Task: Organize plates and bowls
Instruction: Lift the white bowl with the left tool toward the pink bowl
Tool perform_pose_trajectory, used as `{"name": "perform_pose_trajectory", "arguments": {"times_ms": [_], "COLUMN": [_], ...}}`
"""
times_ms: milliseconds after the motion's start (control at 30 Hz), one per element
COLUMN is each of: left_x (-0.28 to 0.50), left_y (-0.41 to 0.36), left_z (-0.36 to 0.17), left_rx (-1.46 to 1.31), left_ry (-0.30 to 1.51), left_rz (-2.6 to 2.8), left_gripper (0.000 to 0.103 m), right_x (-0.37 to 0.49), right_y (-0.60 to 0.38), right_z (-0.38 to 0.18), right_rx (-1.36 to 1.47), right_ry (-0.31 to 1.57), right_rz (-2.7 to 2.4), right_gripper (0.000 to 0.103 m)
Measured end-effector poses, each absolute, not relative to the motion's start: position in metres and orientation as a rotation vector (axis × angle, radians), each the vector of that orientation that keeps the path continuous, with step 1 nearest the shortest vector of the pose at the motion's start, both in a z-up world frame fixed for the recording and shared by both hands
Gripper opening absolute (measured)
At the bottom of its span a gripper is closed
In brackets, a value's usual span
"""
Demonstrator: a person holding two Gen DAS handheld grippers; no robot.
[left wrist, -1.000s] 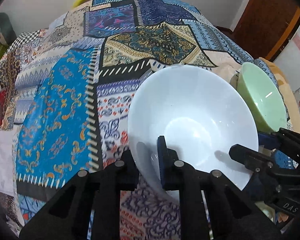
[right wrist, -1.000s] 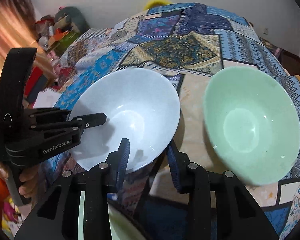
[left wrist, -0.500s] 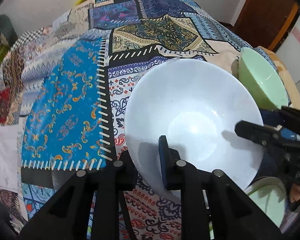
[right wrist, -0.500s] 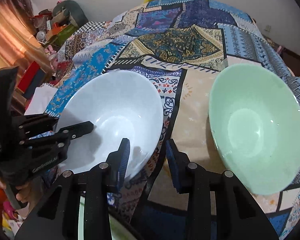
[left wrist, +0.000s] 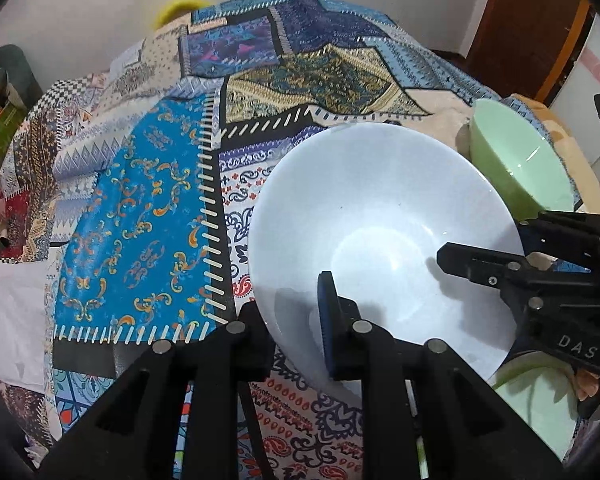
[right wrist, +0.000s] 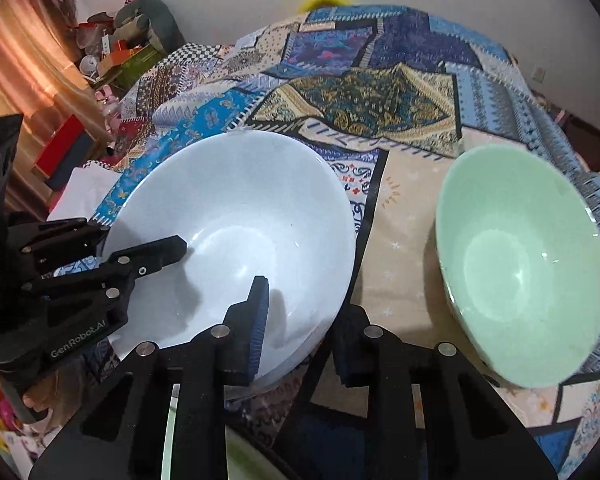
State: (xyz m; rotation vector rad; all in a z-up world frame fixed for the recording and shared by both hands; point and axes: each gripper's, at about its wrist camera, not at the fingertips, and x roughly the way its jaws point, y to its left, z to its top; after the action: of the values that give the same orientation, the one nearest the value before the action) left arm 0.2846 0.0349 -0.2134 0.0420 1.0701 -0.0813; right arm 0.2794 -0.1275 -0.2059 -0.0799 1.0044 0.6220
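Note:
A white bowl is lifted and tilted over the patchwork cloth. My left gripper is shut on its near rim, with the blue pad inside; in the right wrist view the left gripper comes in from the left. My right gripper straddles the bowl's other rim with its jaws closing: one pad is inside, where a thin shadow shows beside it, and the other finger is outside. From the left wrist view, the right gripper reaches in from the right. A pale green bowl rests on the cloth to the right.
The patchwork cloth covers the whole table. A pale green plate lies under the grippers at the near edge. Boxes and clutter stand off the table's left side, and a wooden door is at the right.
The left gripper has carried the white bowl deeper between the right gripper's fingers. Those fingers have drawn closer together around the rim. The green bowl has stayed put.

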Motion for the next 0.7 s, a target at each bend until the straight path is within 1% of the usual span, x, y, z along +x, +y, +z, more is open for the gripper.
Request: {"name": "perform_pose_trajectory", "arguments": {"times_ms": [300,700], "left_x": [0.258,0.195], "left_y": [0.033,0.036], "left_z": [-0.181,-0.124], "left_rx": [0.014,0.001], "left_ry": [1.009,0.891], "left_rz": [-0.082,-0.062], "left_gripper": [0.018,0.018], "right_x": [0.248,0.2], "right_y": [-0.132,-0.128], "right_z": [-0.172,-0.13], "right_rx": [-0.083,-0.066], "right_ry": [0.909,0.814], "right_rz": [0.619,0.665], "right_gripper": [0.026,0.026]}}
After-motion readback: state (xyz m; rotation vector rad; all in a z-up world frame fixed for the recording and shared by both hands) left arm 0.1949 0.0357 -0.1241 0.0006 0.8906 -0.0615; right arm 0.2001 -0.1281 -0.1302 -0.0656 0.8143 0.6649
